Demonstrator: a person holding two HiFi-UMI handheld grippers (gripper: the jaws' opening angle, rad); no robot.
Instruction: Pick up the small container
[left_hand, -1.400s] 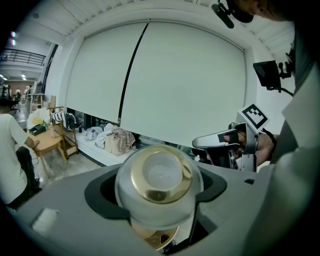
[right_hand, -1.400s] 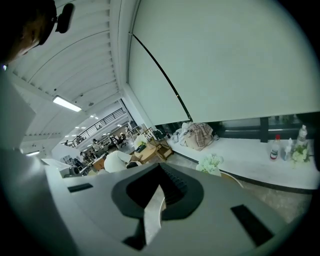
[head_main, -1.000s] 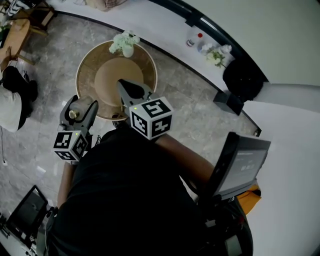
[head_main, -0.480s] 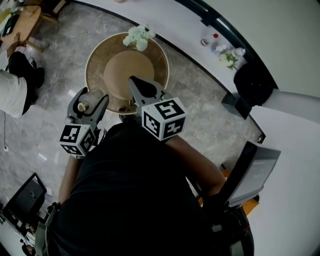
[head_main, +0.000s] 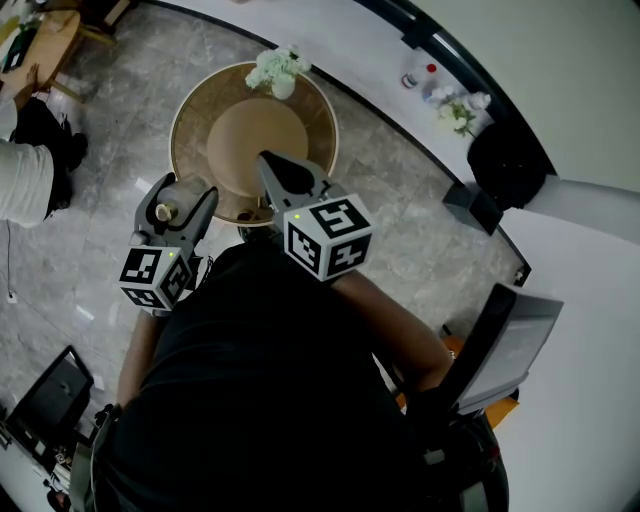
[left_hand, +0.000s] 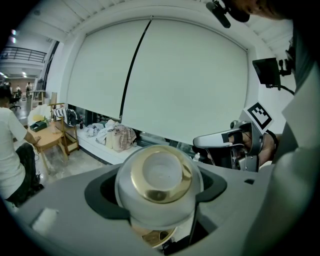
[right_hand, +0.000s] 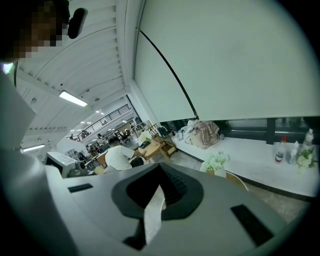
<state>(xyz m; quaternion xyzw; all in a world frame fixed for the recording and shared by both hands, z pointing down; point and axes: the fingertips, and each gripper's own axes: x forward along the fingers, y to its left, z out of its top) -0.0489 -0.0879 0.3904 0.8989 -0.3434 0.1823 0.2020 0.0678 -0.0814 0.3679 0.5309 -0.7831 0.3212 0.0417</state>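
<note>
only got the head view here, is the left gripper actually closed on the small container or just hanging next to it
Observer: Closed on it. The left gripper view shows the left gripper with the small container pinched between both jaws by its rounded silver body.
Operator: which way is its top pointing
Observer: The gold-rimmed lid faces straight back at that gripper's camera.
Operator: right one carrying anything
Observer: No. In the right gripper view the right gripper has its jaws together with nothing between them.
</note>
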